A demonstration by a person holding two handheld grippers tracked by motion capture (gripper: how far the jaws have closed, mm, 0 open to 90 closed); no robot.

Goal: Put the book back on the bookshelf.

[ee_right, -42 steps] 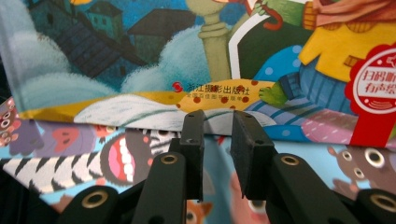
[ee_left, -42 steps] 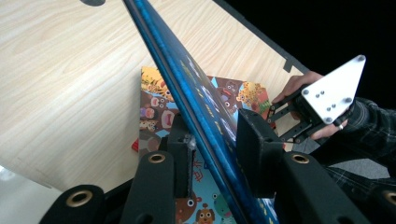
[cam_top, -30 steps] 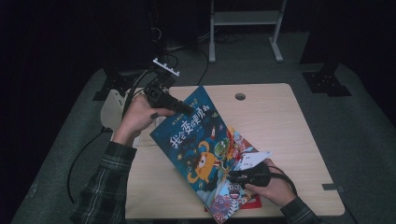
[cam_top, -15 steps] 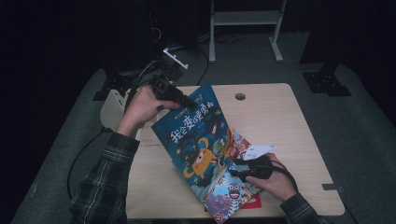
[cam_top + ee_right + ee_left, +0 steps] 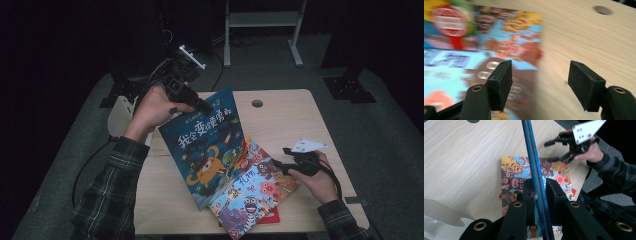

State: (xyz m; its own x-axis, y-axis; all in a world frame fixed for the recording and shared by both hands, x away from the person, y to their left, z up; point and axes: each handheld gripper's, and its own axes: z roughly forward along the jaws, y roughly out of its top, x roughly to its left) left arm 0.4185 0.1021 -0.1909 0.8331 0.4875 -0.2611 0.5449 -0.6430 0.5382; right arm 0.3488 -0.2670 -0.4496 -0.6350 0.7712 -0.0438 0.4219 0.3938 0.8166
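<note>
Your left gripper clamps the blue book's far edge, tilting it up. Your right gripper gapes wide over the colourful book lying flat on the table.

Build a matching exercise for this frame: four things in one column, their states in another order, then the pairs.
Things:
1. blue picture book
2. colourful monster book
3. left tool
4. right tool

States:
A. lies flat on the table
B. open, holding nothing
C. lifted and tilted, held by its top edge
D. shut on a book's edge

Pairs: 1-C, 2-A, 3-D, 4-B
</note>
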